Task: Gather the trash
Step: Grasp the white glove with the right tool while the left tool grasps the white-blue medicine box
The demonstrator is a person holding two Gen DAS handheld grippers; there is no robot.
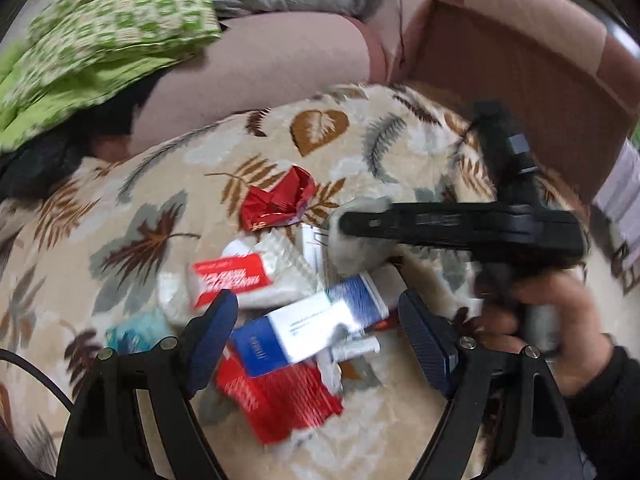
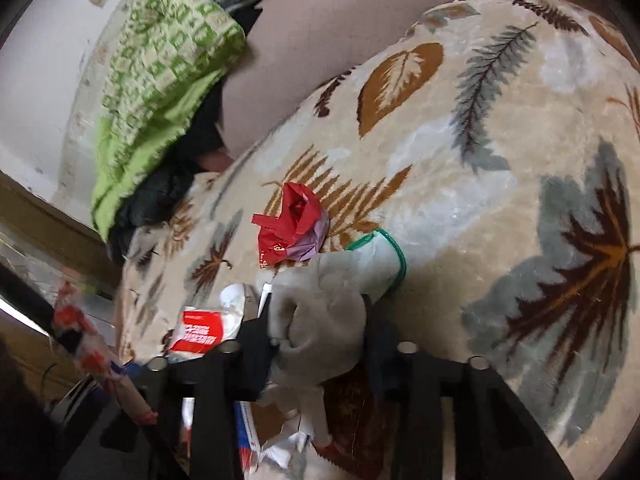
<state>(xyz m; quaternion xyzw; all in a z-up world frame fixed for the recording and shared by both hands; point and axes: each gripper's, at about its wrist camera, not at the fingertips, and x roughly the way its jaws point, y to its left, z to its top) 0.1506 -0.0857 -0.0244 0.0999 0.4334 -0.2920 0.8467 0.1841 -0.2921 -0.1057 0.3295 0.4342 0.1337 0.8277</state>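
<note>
Light: soft, even, fairly bright; faint shadow under right gripper [image 2: 320, 344]. Motion blur smears litter [image 1: 304, 320] between left gripper [image 1: 320, 328] fingers. Fisheye bends carpet [image 2: 500, 160]; dark vignetted corners

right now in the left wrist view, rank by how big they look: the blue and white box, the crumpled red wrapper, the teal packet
1. blue and white box, largest, though it lies nearest the camera, which inflates it.
2. crumpled red wrapper, clearly smaller in view and farther off.
3. teal packet, smallest as seen, but blurred and partly hidden by the left gripper, so unsure.
</note>
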